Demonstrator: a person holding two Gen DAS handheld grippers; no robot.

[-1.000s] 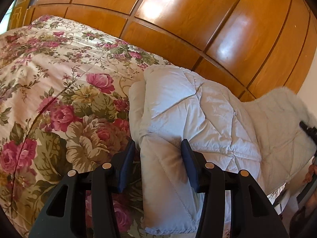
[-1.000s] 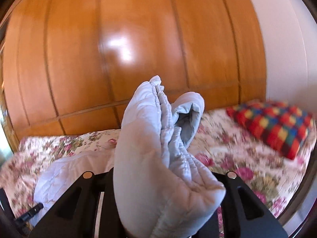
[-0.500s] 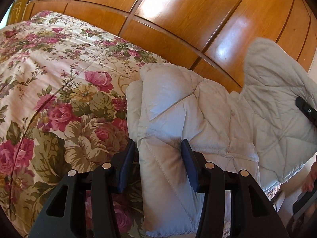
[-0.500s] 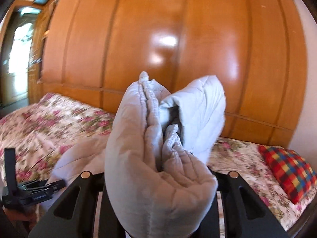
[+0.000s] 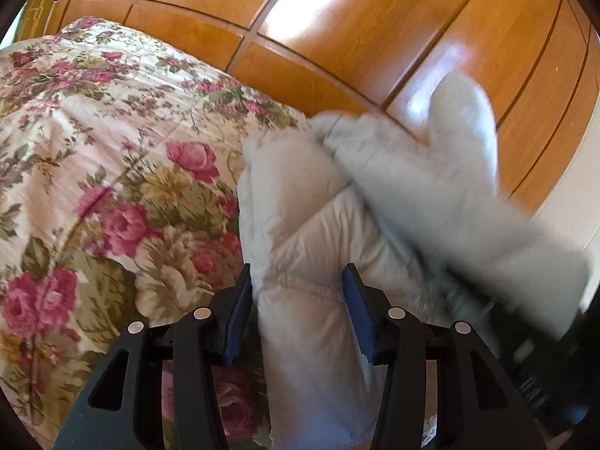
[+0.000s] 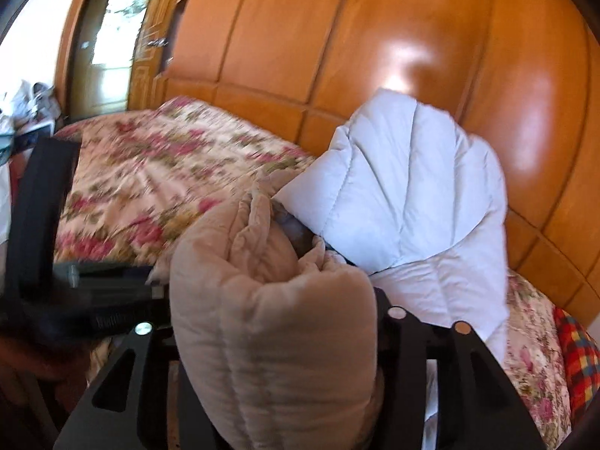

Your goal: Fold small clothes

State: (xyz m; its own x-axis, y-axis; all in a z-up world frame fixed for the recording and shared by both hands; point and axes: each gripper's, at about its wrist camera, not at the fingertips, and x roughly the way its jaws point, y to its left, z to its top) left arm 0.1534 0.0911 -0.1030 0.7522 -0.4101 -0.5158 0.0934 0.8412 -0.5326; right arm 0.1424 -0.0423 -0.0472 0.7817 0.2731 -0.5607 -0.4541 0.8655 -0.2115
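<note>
While the left gripper (image 5: 298,313) is still pinching the near edge of the quilted jacket (image 5: 300,247) on the floral bedspread (image 5: 93,172), the right gripper (image 6: 273,337) is loosening around the side it has swung over, so this fold is landing.

— What colour is the quilted jacket (image 5: 311,247)?
— Pale grey-white, stitched in diamonds.
— And the bedspread (image 5: 112,142)?
— Cream, with pink roses and green leaves. The pillow (image 6: 575,352) is checked red, yellow and blue; the wardrobe (image 5: 375,37) glossy orange-brown.
</note>
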